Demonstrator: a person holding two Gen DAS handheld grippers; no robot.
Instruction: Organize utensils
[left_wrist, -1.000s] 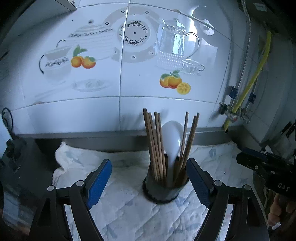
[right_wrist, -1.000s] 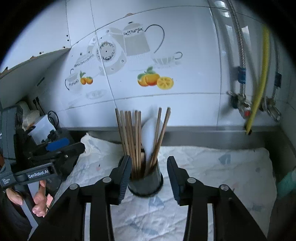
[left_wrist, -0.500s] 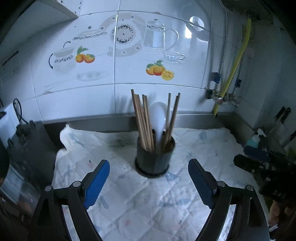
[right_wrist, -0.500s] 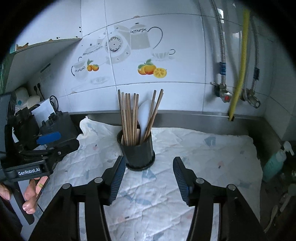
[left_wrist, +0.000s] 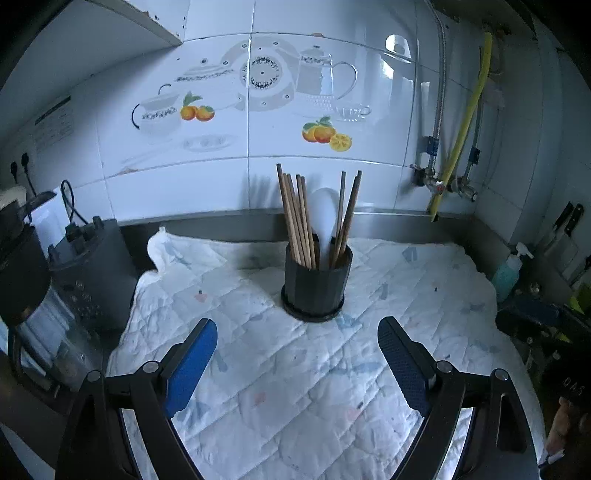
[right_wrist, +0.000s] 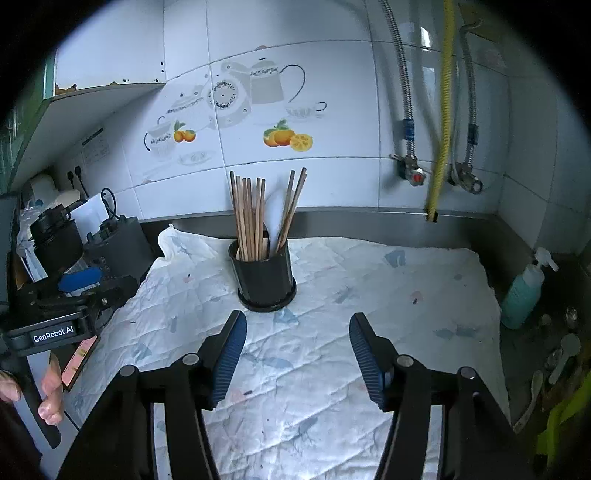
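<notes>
Standing upright in the black holder (left_wrist: 315, 286), the chopsticks (left_wrist: 299, 218) and white spoon (left_wrist: 324, 218) look sorted. Left gripper (left_wrist: 297, 363) gapes empty; right gripper (right_wrist: 297, 360), jaws just widening, holds nothing.

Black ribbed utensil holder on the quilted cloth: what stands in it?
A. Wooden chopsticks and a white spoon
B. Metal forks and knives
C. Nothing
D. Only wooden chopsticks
A: the black ribbed utensil holder holds brown wooden chopsticks and a white plastic spoon upright among them.

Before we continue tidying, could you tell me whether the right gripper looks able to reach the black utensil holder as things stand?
Probably yes: the right gripper is open and empty, and only bare white cloth lies between it and the black utensil holder.
</notes>
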